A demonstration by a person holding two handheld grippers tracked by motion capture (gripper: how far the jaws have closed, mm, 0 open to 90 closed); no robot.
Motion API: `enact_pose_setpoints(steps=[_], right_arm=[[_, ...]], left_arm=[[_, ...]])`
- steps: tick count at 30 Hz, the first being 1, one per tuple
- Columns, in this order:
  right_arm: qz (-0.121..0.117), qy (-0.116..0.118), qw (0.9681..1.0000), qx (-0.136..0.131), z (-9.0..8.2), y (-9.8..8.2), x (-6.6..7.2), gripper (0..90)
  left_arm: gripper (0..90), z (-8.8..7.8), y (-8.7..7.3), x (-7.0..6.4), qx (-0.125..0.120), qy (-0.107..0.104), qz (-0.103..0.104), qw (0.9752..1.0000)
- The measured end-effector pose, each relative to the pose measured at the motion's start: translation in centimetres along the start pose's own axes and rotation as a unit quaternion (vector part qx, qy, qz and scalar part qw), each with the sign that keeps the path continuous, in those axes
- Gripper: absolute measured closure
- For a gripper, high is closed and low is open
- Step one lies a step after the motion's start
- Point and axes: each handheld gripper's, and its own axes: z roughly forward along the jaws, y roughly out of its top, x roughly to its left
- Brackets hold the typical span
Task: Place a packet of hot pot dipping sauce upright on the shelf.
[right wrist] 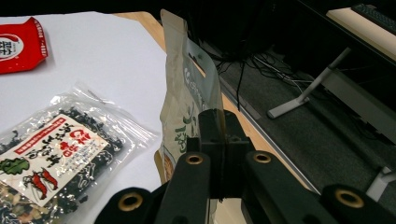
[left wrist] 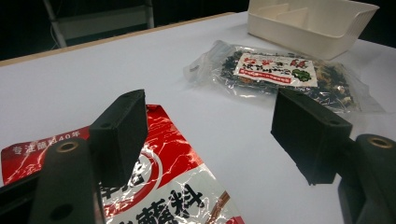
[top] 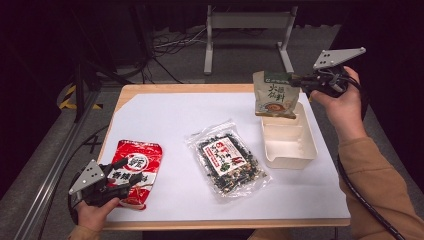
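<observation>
With our right gripper (top: 300, 80) clamped on the beige paper pouch (top: 274, 95), we lower it squarely into the cream plastic bin (top: 290, 152); the left gripper (top: 125, 172) waits open-jawed.

A lab-like recording room: a white-covered table (top: 165, 115), dark surroundings, loose cables (top: 170, 42) on grey floor, metal stand legs (top: 247, 30).

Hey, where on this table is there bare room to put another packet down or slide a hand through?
Free: the far-left white sheet beyond the red packet, and the near-right corner below the cream bin. Narrower: the strip between the red packet and the clear seaweed bag. Crowded: the bin, where the right gripper holds the beige pouch.
</observation>
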Motion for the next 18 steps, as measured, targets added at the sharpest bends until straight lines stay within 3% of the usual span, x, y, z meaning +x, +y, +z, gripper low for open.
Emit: enact_pose_setpoints(steps=[11,18], right_arm=[[0.000,-0.024,0.9997,-0.002,-0.4,-1.4,-2.3,89.3],[0.004,-0.034,0.9994,-0.006,0.4,-2.6,-3.6,89.3]], left_arm=[[27.8,-0.3,-0.2,-0.1,0.002,0.005,-0.003,1.0000],[27.7,-0.3,-0.1,-0.1,0.000,0.006,-0.003,1.0000]])
